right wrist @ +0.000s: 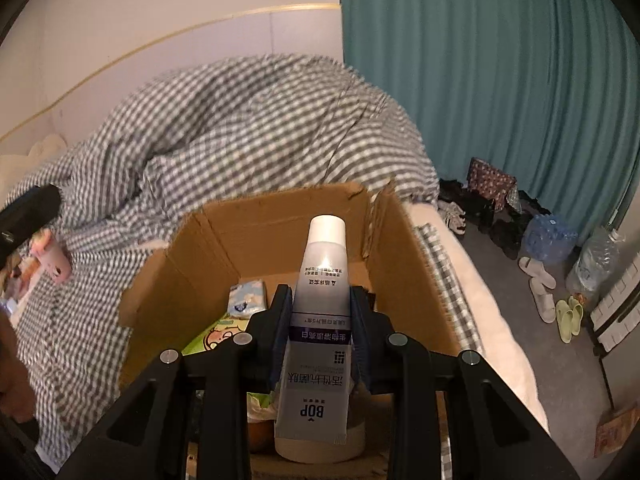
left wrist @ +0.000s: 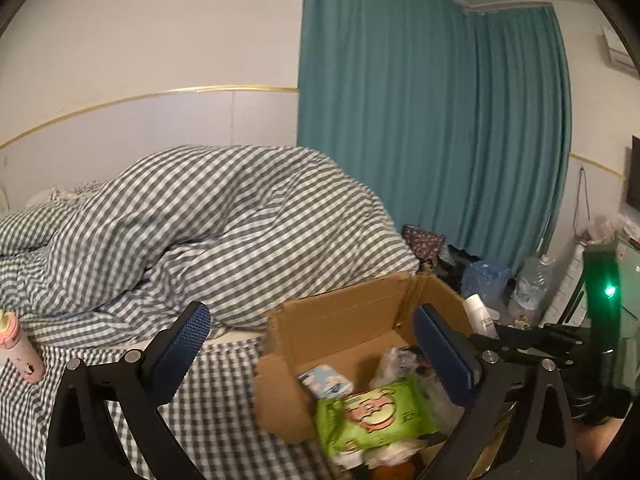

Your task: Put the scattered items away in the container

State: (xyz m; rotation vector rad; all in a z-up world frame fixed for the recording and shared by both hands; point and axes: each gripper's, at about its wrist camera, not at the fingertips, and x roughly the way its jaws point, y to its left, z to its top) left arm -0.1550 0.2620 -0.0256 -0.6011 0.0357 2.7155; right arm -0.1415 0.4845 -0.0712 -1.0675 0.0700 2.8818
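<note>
Lower right gripper point(right wrist: 322, 320), pinching the toothpaste tube point(right wrist: 320, 320), deep over the cardboard box point(right wrist: 400, 248) before releasing; keep spread, empty left gripper point(left wrist: 316, 352) clear.

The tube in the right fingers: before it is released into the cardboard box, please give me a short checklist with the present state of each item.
1. Tube clamped between the right gripper fingers: ok.
2. Tube over the open cardboard box, cap pointing in: ok.
3. Free floor space at the far end of the box: ok.
4. Green wipes pack and tissue pack already lying inside: ok.
5. Left gripper open and holding nothing: ok.
6. Pink bottle on the checked bedding, outside the box: not ok.
</note>
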